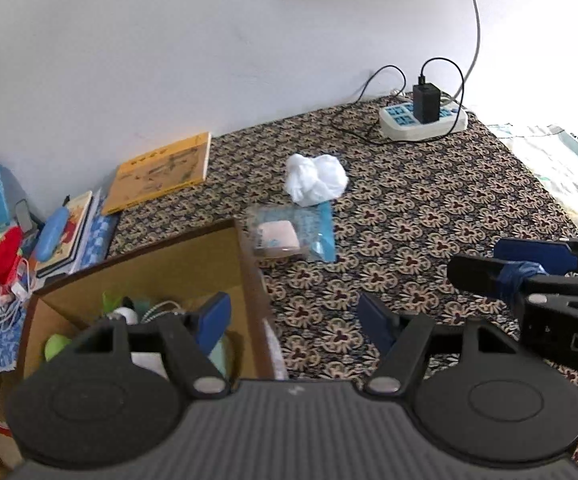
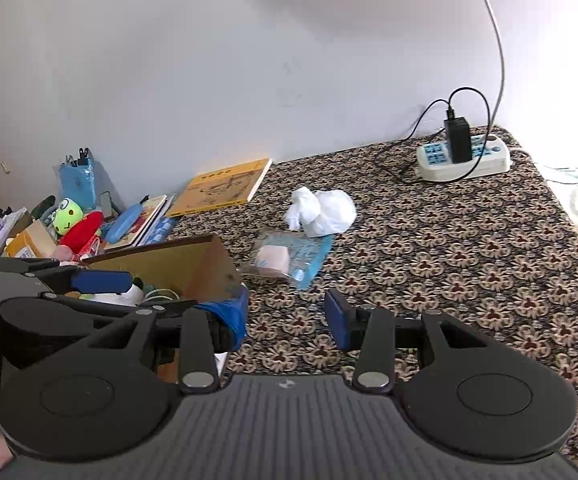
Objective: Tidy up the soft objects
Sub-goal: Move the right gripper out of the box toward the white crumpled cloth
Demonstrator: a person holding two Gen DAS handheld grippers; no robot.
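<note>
An open cardboard box [image 1: 193,248] stands at the lower left with small soft toys inside. Beyond it on the patterned cover lie a crumpled white cloth [image 1: 316,179] [image 2: 323,210] and a clear bag holding a pink soft pad [image 1: 289,236] [image 2: 285,260]. My left gripper [image 1: 293,320] is open and empty, its left finger over the box. My right gripper [image 2: 285,318] hangs over the cover to the right of the box, jaws apart with nothing between them. Each gripper shows in the other's view: the right gripper [image 1: 473,258] at the right edge, the left gripper [image 2: 161,292] over the box.
A green frog plush [image 2: 67,216] and a red plush [image 2: 83,230] sit in a heap left of the box, with books and a blue case [image 2: 123,226]. A yellow book [image 1: 161,172] lies by the wall. A power strip [image 1: 423,120] with a charger and cables sits far right.
</note>
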